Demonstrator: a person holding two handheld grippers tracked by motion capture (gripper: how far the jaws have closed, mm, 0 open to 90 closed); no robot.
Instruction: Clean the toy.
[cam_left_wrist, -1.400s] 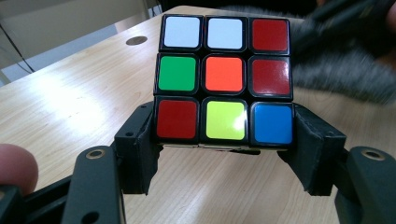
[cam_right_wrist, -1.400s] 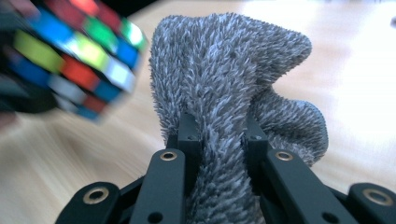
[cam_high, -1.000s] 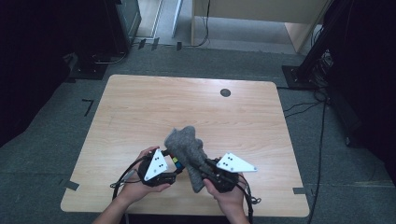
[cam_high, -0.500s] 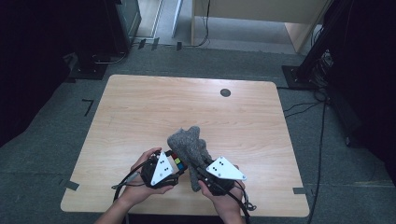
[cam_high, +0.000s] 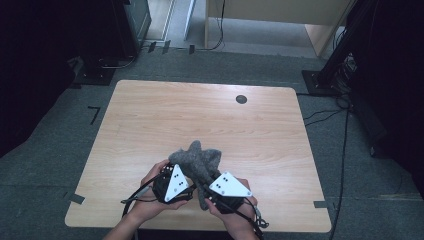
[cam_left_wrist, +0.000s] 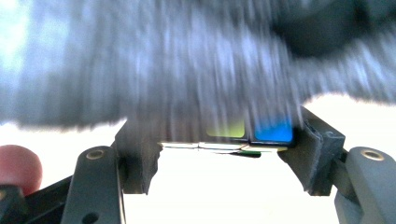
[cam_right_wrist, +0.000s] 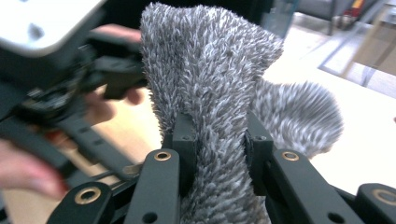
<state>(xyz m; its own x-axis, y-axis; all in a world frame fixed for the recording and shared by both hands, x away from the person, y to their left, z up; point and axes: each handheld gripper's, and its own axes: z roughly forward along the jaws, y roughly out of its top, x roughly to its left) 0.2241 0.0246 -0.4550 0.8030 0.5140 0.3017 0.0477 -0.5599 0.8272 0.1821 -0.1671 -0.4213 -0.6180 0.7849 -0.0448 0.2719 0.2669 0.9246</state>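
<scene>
Room: grey carpeted floor (cam_high: 60, 150) around a pale wooden counter (cam_high: 200, 120); dark equipment stands and cables at the far edges
Counter: bare wood with a small round black grommet (cam_high: 241, 99) near its far edge; both hands work over the near edge
Fuzzy grey cloth: a shaggy grey fabric piece (cam_high: 197, 165) is lifted above the near part of the counter, between the two tools; one lobe stands up, another hangs towards the right hand
Cube: a small puzzle cube with coloured tiles (cam_left_wrist: 247, 133), yellow-green and blue faces showing, sits under the cloth in the left gripper view; partly covered, and the view is blurred
Left tool (cam_high: 172, 182): closed tight on the coloured cube, a jaw pressed against each side; the cloth drapes over the top of it
Right tool (cam_right_wrist: 219, 140): clamped on the fuzzy grey cloth, the pile bunched between both pads; jaws only a little apart
Hands: person's left hand (cam_high: 150, 200) and right hand (cam_high: 235, 215) each wrap a tool body; the two tools sit just beside each other
</scene>
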